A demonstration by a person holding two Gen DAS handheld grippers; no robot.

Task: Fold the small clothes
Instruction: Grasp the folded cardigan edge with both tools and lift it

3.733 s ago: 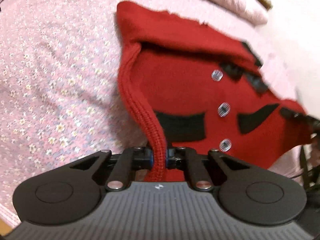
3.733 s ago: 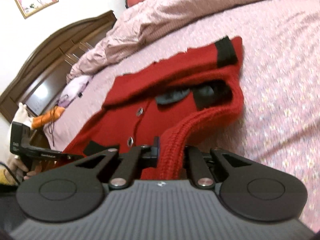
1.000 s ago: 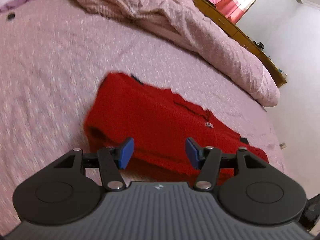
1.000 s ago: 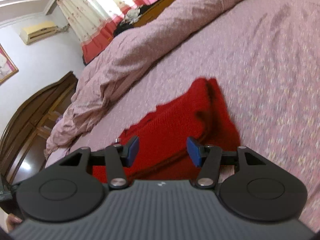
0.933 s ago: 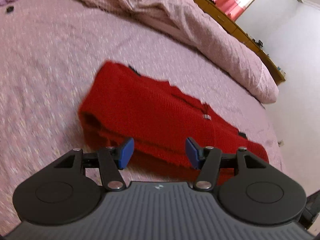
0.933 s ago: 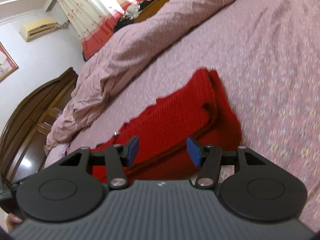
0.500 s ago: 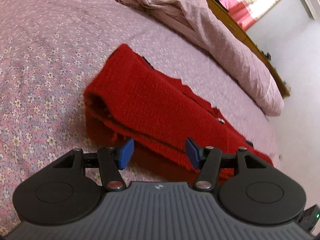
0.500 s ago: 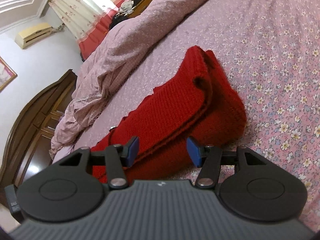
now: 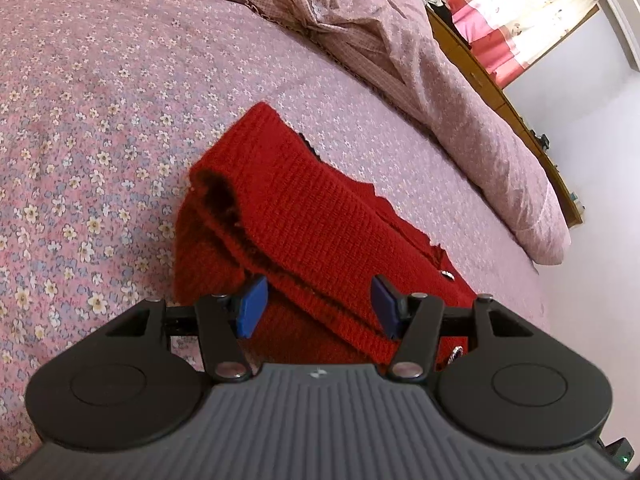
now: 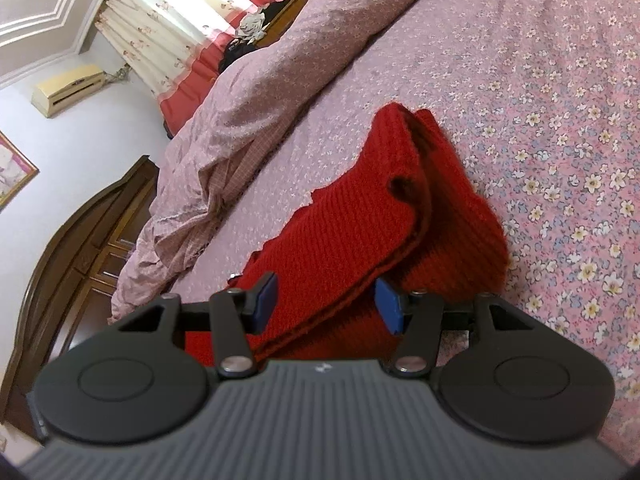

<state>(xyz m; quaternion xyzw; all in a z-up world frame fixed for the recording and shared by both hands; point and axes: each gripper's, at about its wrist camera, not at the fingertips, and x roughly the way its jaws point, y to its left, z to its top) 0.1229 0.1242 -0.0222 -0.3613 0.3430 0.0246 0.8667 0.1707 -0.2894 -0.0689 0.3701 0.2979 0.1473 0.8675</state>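
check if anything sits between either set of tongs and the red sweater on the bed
Nothing visible does. The folded red sweater lies right ahead of the open left tongs and open right tongs, on the bare floral bedsheet.

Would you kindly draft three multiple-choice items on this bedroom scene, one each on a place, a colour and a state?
1. Where does the red cardigan lie?
A. on the floral bedsheet
B. on a chair
C. on the floor

2. What colour are the pads of the left gripper?
A. green
B. blue
C. white

3. How is the right gripper?
A. shut on the quilt
B. shut on a hanger
C. open

Answers: 1 A, the sheet surrounds the cardigan; 2 B, both pads show blue; 3 C, its pads stand apart, pressing nothing.
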